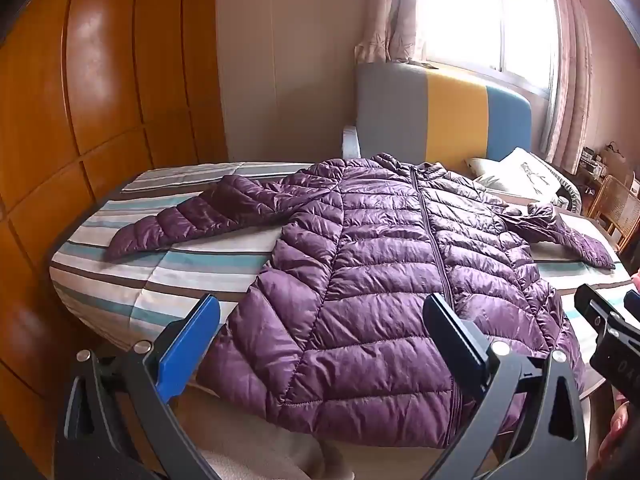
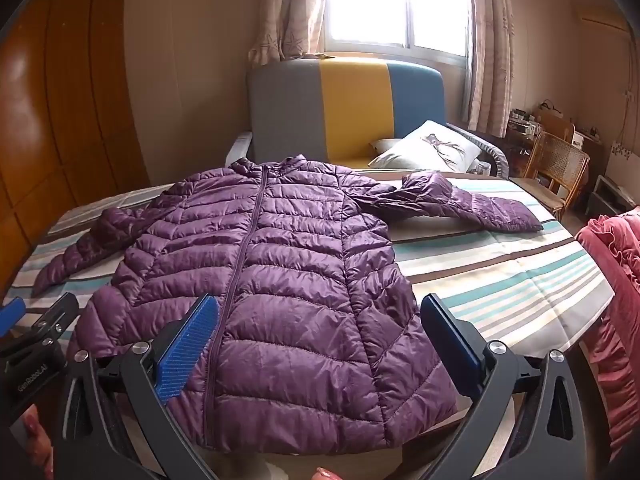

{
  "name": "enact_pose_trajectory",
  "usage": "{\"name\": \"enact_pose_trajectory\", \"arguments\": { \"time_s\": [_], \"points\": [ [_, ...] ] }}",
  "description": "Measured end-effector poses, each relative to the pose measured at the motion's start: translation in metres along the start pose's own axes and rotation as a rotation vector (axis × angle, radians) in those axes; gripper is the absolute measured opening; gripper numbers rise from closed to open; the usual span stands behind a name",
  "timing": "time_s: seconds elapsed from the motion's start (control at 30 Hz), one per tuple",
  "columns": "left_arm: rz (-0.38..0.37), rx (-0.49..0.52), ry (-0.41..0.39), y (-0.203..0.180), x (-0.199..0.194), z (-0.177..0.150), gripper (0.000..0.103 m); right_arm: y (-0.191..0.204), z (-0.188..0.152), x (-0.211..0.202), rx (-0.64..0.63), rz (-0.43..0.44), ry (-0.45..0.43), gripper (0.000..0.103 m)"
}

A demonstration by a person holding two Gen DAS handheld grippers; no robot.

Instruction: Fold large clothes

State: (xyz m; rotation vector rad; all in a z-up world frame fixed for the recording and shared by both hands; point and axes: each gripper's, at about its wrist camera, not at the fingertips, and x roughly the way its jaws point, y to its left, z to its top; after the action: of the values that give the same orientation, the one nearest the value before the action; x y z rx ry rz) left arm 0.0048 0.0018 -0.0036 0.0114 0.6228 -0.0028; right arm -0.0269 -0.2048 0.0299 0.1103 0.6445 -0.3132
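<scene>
A purple quilted puffer jacket (image 1: 380,264) lies flat and zipped on the striped bed, front up, both sleeves spread out to the sides; it also shows in the right wrist view (image 2: 272,280). My left gripper (image 1: 320,320) is open and empty, hovering over the jacket's lower left part near the hem. My right gripper (image 2: 318,320) is open and empty, hovering over the jacket's lower right part. The left sleeve (image 1: 180,220) reaches toward the bed's left edge. The right sleeve (image 2: 472,204) lies bent toward the right.
The striped bedsheet (image 1: 140,280) covers the bed. A grey, yellow and blue headboard (image 2: 352,108) and a pillow (image 2: 428,148) stand at the far end. A wooden wardrobe (image 1: 100,100) is on the left, a wicker chair (image 2: 556,168) and a pink ruffled cloth (image 2: 616,280) on the right.
</scene>
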Motion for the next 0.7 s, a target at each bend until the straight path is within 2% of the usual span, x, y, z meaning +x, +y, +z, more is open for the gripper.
{"name": "enact_pose_trajectory", "arguments": {
  "time_s": [0.43, 0.7],
  "points": [
    [0.006, -0.001, 0.003, 0.0045, -0.0009, -0.0099, 0.101, -0.0041, -0.0017, 0.0029, 0.010, 0.005, 0.011, 0.100],
    [0.010, 0.003, 0.004, -0.0014, -0.0015, -0.0052, 0.101, -0.0042, -0.0016, 0.0028, 0.009, 0.005, 0.012, 0.100]
  ]
}}
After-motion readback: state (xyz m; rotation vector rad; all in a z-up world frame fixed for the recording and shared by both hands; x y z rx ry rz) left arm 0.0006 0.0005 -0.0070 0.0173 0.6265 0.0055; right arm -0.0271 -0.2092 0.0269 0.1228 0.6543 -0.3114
